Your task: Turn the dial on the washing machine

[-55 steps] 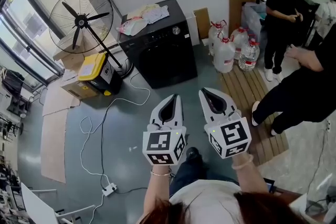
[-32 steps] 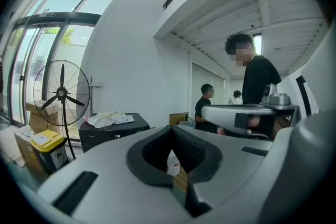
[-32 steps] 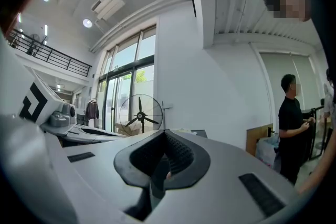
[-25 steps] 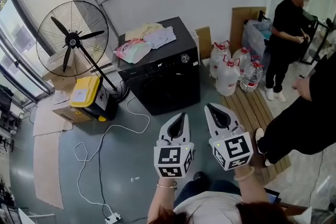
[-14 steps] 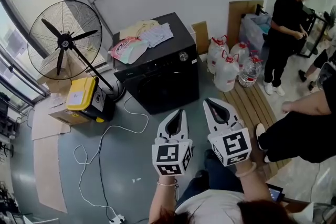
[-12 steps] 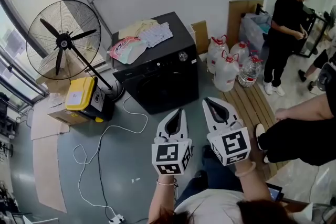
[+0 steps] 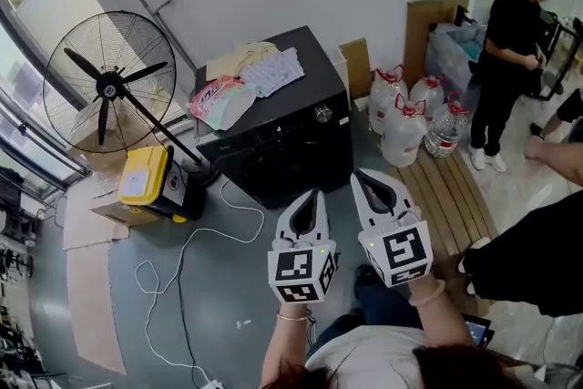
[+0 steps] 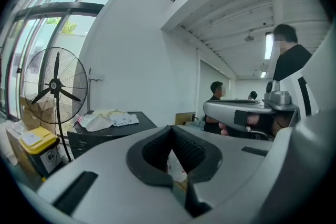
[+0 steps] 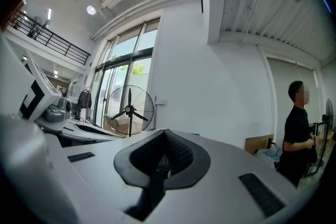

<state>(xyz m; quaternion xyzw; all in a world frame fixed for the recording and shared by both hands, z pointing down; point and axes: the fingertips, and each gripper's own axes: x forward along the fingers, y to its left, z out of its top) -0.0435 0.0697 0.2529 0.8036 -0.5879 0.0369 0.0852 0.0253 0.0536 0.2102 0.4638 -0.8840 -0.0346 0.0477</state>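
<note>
The black washing machine (image 7: pixel 282 141) stands against the white wall, with a silver dial (image 7: pixel 322 113) on its front panel at the upper right. Clothes (image 7: pixel 241 82) lie on its top. Both grippers hang side by side in front of me, well short of the machine. My left gripper (image 7: pixel 310 196) has its jaws together and holds nothing. My right gripper (image 7: pixel 362 178) is shut and empty too. In the left gripper view the machine (image 8: pixel 113 128) shows beyond the left gripper's (image 8: pixel 170 127) closed tips. In the right gripper view the right gripper's (image 9: pixel 166 132) jaws hide most of the machine.
A large standing fan (image 7: pixel 105 82) and a yellow box (image 7: pixel 146 178) are left of the machine. A white cable (image 7: pixel 196 241) trails over the floor. Water jugs (image 7: pixel 405 123) and a wooden pallet (image 7: pixel 451 196) are to the right. A person in black (image 7: pixel 510 41) stands at the far right.
The view has drawn nearer to the washing machine, which now sits closer and larger. Both grippers have travelled forward together, jaws still together. A dark sleeve at the right edge has shifted.
</note>
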